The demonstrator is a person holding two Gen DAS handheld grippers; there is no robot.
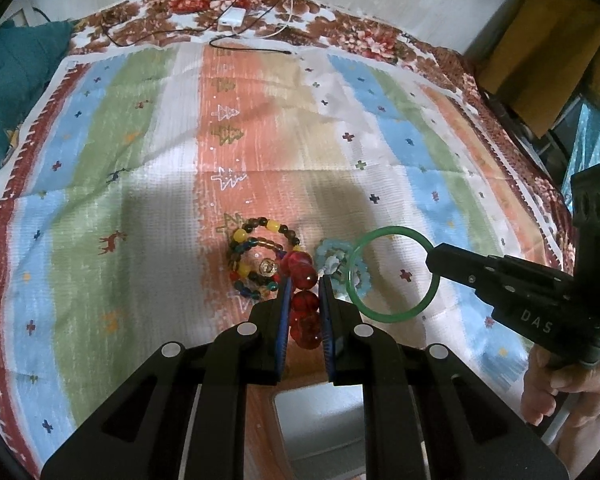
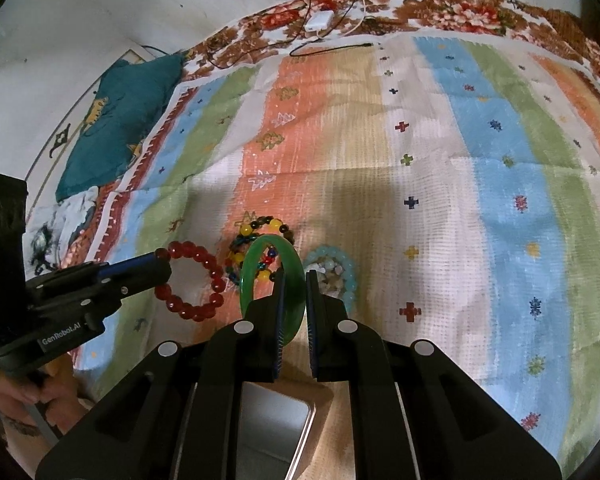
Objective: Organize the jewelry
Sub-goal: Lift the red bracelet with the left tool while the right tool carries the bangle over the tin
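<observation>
Lots of open striped cloth (image 1: pixel 284 128) toward the top of both views, w/ cables and a white adapter (image 1: pixel 233 17) at the far edge. Left tool (image 1: pixel 305 292) is clamped on the red bead bracelet (image 1: pixel 303 300), low center. Right tool (image 2: pixel 295 292) grips the green bangle (image 2: pixel 260 276), prob lifted. Multicolor bead bracelet (image 1: pixel 256 260) and pale blue bracelet (image 1: pixel 332 262) lie just ahead, mid-frame.

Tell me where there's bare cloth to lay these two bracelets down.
Bare cloth: the blue and green stripes right of the pale blue bracelet, and the wide stretch between the bead pile and the cables. Crowded: the centre, where the left gripper holds the red bracelet and the right gripper the green bangle.
</observation>
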